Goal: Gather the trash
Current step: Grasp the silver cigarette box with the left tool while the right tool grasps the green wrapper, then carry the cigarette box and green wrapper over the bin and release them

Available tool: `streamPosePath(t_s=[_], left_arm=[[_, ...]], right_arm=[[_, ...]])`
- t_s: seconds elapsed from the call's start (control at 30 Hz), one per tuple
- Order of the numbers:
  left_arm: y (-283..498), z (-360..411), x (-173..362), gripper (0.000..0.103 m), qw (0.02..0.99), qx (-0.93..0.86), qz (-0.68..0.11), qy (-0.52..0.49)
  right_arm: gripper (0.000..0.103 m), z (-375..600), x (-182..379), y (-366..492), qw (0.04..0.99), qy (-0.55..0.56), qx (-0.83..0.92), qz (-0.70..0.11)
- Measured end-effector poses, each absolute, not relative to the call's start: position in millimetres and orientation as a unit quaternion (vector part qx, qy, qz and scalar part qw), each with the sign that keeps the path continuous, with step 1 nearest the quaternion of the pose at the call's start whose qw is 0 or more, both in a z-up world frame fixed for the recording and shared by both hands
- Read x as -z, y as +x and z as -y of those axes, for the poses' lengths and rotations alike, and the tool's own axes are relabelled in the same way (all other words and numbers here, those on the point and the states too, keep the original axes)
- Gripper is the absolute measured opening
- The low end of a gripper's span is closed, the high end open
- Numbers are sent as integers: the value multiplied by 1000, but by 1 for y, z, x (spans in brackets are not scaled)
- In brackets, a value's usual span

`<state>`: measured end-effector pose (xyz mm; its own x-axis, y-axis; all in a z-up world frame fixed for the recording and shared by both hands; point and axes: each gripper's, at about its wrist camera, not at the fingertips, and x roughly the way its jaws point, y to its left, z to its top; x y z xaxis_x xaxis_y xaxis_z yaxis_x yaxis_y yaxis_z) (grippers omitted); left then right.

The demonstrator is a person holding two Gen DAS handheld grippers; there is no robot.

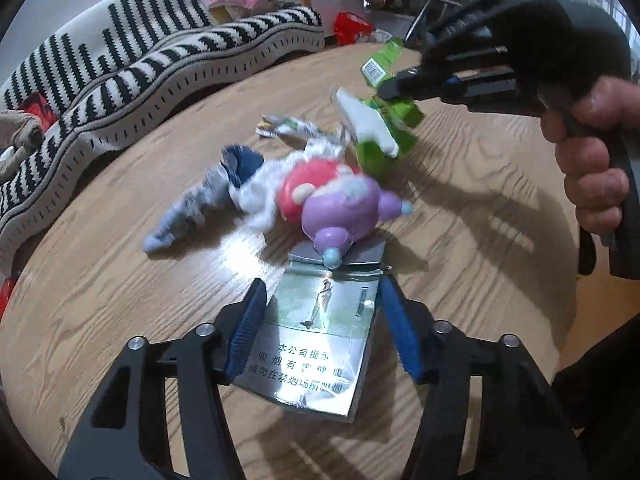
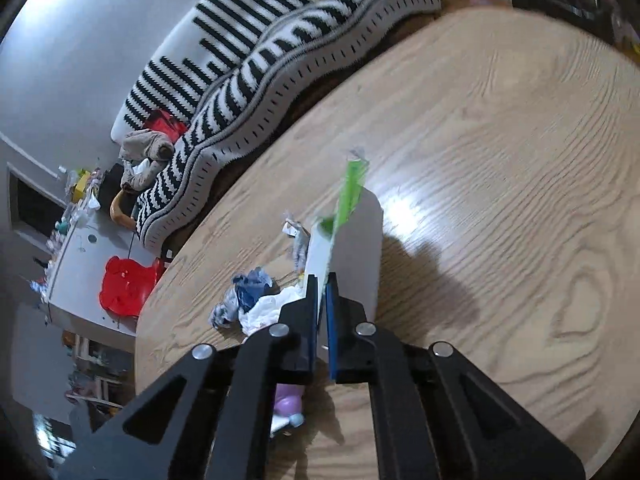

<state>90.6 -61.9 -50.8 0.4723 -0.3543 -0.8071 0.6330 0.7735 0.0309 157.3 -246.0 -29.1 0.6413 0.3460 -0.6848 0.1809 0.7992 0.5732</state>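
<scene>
Left gripper point(image 1: 320, 328): jaws clamp the pack point(image 1: 316, 344) across its width, long axis toward lower frame, apparently resting on the bench point(image 1: 480, 208). Right gripper point(image 2: 322, 316): jaws clenched on the wrapper point(image 2: 344, 208), upper right.

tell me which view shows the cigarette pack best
The left wrist view. There the cigarette pack lies face up between the left gripper jaws, which press on its sides, with its printed front plainly visible. The right wrist view does not show the pack at all.

A lived-in home living room: striped-throw sofa point(image 1: 132, 52), round wooden table point(image 1: 460, 216), toy-strewn clutter, window.
</scene>
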Motion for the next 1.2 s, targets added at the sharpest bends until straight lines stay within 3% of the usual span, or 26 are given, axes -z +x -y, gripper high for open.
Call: streamPosePath(t_s=[0.03,0.1,0.17,0.4,0.43,0.47,0.53,0.77,0.83,0.9,1.2], left_arm=[[90,61,48,10,840,295,-426,158],[89,56,40,9,848,287,-423,143],[87,54,35,0,851,284,-419,138],[70,46,28,2,855,290,-394,172],[71,45,30,13,852,294,-395,178],[73,45,37,47,848,291,-398,193],[81,43,46,87,845,285,-406,200],[97,33,82,84,809,308,-456,208],[98,29,83,76,807,318,-459,195],[99,27,79,58,811,309,-459,190],[77,23,39,56,833,280,-448,162]], right_arm=[[3,246,24,153,855,302,-48,-418],[2,245,13,143,868,274,-45,-411],[2,243,6,136,877,252,-43,-408],[2,244,-5,113,888,209,-47,-406],[2,244,-4,112,887,207,-49,-409],[2,244,-3,110,886,205,-51,-412],[2,245,0,107,884,201,-53,-418],[2,249,4,102,882,189,-56,-428],[2,250,4,102,882,186,-57,-430],[2,251,5,100,880,185,-58,-432],[2,247,-5,85,886,168,-64,-427]])
